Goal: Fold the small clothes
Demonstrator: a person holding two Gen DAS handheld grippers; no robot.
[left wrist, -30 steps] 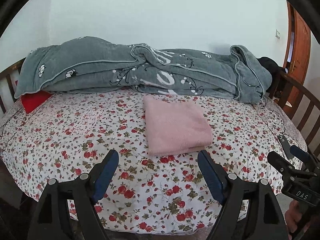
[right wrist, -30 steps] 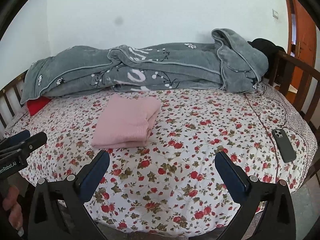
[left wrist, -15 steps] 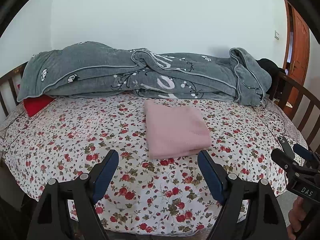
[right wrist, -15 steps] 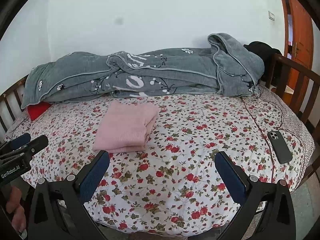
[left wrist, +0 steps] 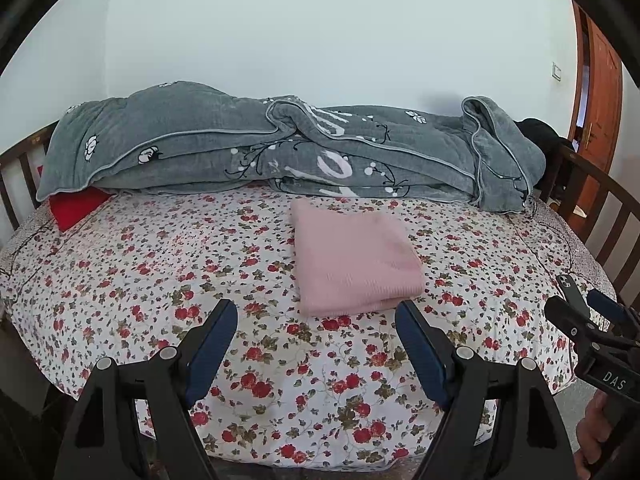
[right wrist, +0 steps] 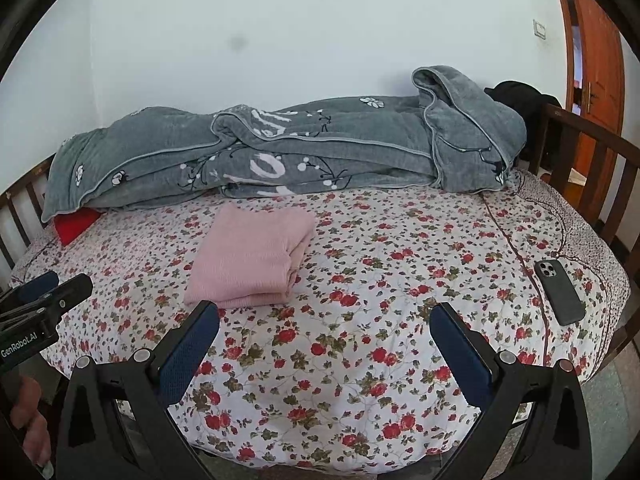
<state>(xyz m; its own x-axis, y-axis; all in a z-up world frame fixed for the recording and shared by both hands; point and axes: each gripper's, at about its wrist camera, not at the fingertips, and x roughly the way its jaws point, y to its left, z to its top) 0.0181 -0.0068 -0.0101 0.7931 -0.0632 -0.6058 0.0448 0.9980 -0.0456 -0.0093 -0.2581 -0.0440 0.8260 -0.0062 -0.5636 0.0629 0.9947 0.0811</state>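
A pink knit garment (left wrist: pixel 354 262) lies folded into a neat rectangle in the middle of the flower-print bed (left wrist: pixel 160 280). It also shows in the right wrist view (right wrist: pixel 250 258), folded edges facing right. My left gripper (left wrist: pixel 316 320) is open and empty, held back over the bed's near edge, just short of the garment. My right gripper (right wrist: pixel 324 326) is open and empty, to the right of the garment over the near edge. Each gripper shows at the side of the other's view.
A rolled grey blanket (left wrist: pixel 280 152) lies along the back by the wall, with a red cushion (left wrist: pixel 76 206) under its left end. A dark phone (right wrist: pixel 559 292) lies at the bed's right edge. Wooden rails (right wrist: pixel 592 168) bound the bed; a door (right wrist: pixel 596 64) stands right.
Both grippers have drawn back and tilted up a little from the bed; the garment looks slightly farther away. The garment has not moved. Both grippers stay open.
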